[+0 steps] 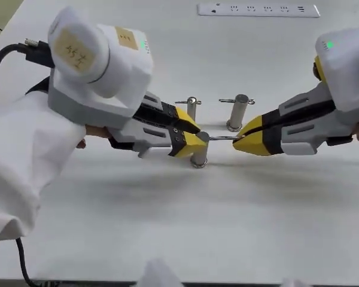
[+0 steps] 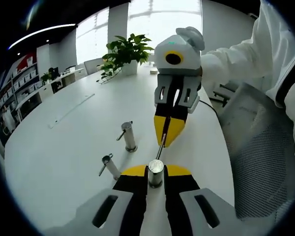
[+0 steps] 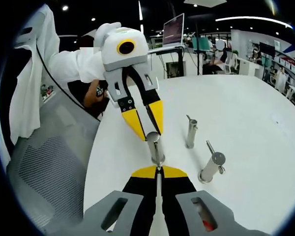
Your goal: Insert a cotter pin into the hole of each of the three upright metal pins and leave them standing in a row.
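- Silver-grey metal forms all three upright pins. Each is a plain cylinder with a wider foot resting on the white desk [image 1: 167, 227].
- Front metal pin [image 1: 198, 150] stands nearest the person, between the two claws. In the left gripper view its flat round top shows end-on between that claw's own jaws.
- Left claw [image 1: 195, 136]: the yellow-tipped jaws are closed down onto the upper part of the front metal pin, one jaw on each side, gripping it.
- Right claw [image 1: 240, 139]: the yellow-tipped jaws are pressed together on the held cotter pin [image 1: 224, 138], a thin bright wire lying level and pointing at the front metal pin.
- The free end of the held cotter pin meets the side of the front metal pin near its top. Whether it has entered the hole cannot be told.
- Rear-left metal pin [image 1: 191, 109] stands just behind the front metal pin. A fitted cotter pin [image 1: 183, 102] crosses its top, projecting to the left in the head view.
- Rear-right metal pin [image 1: 239, 113] stands beside the rear-left metal pin, apart from it. A second fitted cotter pin [image 1: 229, 100] crosses its top and sticks out on both sides.
- Neither claw touches the two rear pins.
- A white sleeve [image 1: 18, 155] covers the arm behind the left claw.
- A white power strip [image 1: 257, 9] lies at the far edge of the desk.
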### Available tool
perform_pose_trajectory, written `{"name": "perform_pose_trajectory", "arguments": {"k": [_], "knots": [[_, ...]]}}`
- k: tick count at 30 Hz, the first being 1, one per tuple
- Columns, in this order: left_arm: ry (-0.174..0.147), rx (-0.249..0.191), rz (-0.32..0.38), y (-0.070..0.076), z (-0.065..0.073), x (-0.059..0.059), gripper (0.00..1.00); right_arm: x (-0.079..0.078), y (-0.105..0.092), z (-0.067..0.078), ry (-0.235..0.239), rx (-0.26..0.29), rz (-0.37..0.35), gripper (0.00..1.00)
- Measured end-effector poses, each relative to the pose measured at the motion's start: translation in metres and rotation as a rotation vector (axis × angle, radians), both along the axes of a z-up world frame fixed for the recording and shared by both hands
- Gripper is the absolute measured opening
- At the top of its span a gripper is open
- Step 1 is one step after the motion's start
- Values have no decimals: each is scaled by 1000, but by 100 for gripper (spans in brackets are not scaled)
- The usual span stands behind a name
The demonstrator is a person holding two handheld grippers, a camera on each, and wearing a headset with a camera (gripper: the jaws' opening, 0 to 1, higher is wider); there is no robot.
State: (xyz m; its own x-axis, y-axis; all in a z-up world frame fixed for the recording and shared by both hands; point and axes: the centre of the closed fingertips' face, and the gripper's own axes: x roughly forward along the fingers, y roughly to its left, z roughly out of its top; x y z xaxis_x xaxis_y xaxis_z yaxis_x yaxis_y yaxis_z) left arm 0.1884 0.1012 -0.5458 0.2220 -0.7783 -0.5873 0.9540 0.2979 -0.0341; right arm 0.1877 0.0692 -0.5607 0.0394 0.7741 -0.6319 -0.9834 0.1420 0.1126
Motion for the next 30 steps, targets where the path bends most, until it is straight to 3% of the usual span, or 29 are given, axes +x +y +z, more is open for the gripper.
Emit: {"name": "perform_pose_trajectory", "arguments": {"k": [5, 15, 23, 26, 28, 30], "knots": [[-13, 13, -8, 0, 0, 0, 9, 3, 2, -2, 5, -4, 7, 0], [5, 16, 4, 0, -1, 0, 9, -1, 19, -4, 10, 9, 42, 0], [-8, 34, -11, -1, -1, 2, 9, -9, 32, -3, -48, -12, 133, 0], [-2, 36, -12, -2, -2, 1, 9, -9, 30, -5, -48, -19, 146, 0], [-7, 37, -15, -3, -1, 0, 9, -3, 29, -5, -91, -16, 122, 5], [-7, 37, -15, -3, -1, 1, 9, -7, 25, -7, -64, -26, 124, 11]]}}
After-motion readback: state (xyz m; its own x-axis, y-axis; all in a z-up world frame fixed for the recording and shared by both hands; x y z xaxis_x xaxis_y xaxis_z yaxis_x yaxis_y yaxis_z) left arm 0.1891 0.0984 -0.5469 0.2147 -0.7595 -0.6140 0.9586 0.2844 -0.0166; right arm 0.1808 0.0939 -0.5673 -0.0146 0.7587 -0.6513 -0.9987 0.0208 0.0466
